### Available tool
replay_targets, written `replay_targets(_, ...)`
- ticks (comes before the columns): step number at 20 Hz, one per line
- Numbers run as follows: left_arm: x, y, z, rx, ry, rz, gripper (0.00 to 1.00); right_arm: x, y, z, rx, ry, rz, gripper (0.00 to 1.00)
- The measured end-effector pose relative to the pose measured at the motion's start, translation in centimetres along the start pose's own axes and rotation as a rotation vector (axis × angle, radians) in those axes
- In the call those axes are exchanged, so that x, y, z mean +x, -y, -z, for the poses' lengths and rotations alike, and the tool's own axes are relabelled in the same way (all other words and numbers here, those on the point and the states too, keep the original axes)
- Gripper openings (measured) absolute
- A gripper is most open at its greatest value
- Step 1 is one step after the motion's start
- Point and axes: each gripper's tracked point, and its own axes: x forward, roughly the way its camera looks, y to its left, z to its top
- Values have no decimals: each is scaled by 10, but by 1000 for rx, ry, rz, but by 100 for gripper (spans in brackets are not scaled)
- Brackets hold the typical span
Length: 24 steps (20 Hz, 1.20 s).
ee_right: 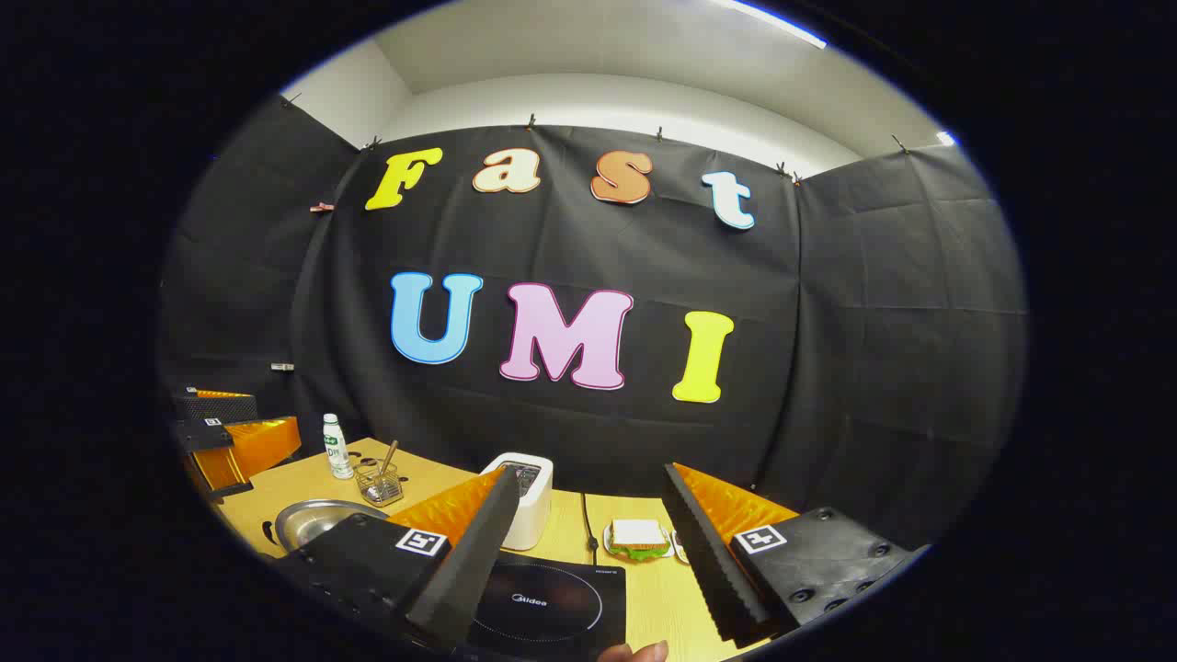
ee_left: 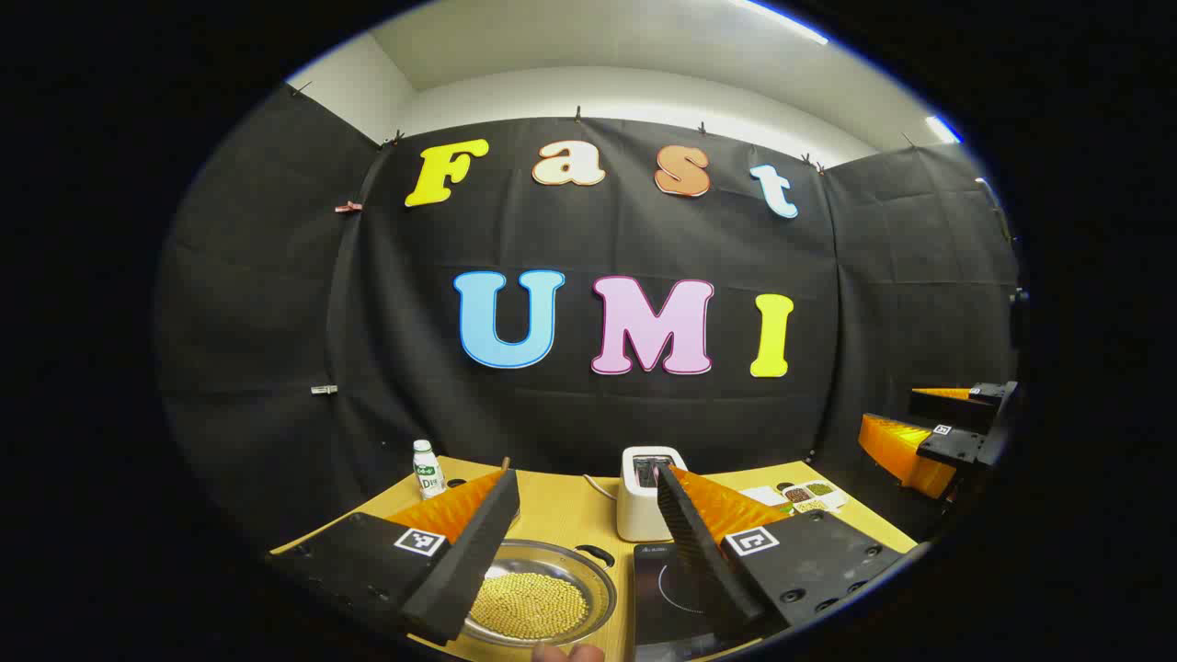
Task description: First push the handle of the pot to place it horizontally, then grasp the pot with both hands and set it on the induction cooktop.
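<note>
1. Left gripper (ee_left: 588, 542): seen in the left gripper view held above the wooden table (ee_left: 561, 501), jaws spread wide, nothing between them. It is also caught at the left edge of the right gripper view, farther off.

2. Right gripper (ee_right: 588, 542): seen in the right gripper view, likewise raised, jaws wide apart, nothing held. It appears at the right edge of the left gripper view, well apart from the left one.

3. Pot (ee_left: 538, 593): a shallow metal pot holding small yellow grains, resting on the table just beside the induction cooktop (ee_left: 667, 588), on its left. A dark handle (ee_left: 596, 554) is noted on the rim at the far right side, angled toward the back. Whether a second handle sits opposite cannot be told; that side is hidden behind a finger.

4. Cooktop surface is bare; the pot is not on it.

5. Also logged: a white toaster (ee_left: 644, 492) behind the cooktop, a small bottle (ee_left: 427, 469) at the far left, a sandwich (ee_right: 637, 538) on a plate to the cooktop's right.

6. Step judged in hand: the first, not yet begun. No contact with the handle is seen.

7. Next move, as judged: one gripper is to be lowered to the handle and a sideways push given until it lies horizontal. A light, low push is called for, lest grains be spilled or the pot skid into the cooktop.
</note>
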Motion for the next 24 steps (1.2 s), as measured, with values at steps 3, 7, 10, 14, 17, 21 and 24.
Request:
replay_targets(3, 0, 1, -1, 15, 3, 3, 95, -2, 1, -2, -1, 3, 9, 97)
replay_targets(7, -4, 0, -1, 7, 13, 5, 95, -5, 2, -5, 0, 12, 26, 97)
replay_targets(10, -8, -2, 2, 4, 17, 6, 95, -17, 5, -5, -11, 11, 27, 97)
replay_targets(14, -11, -9, 5, 6, 21, 5, 95, -27, 2, -4, -9, 15, 28, 97)
replay_targets(17, -14, -17, 5, 5, 22, -10, 95, -29, -7, -6, -4, 20, 17, 97)
replay_targets(21, -17, -29, 3, 17, 36, -32, 94, -33, -17, -12, -21, 43, 1, 97)
replay_targets(24, -21, -34, -2, 13, 57, -23, 64, -35, -22, -15, -28, 53, -1, 97)
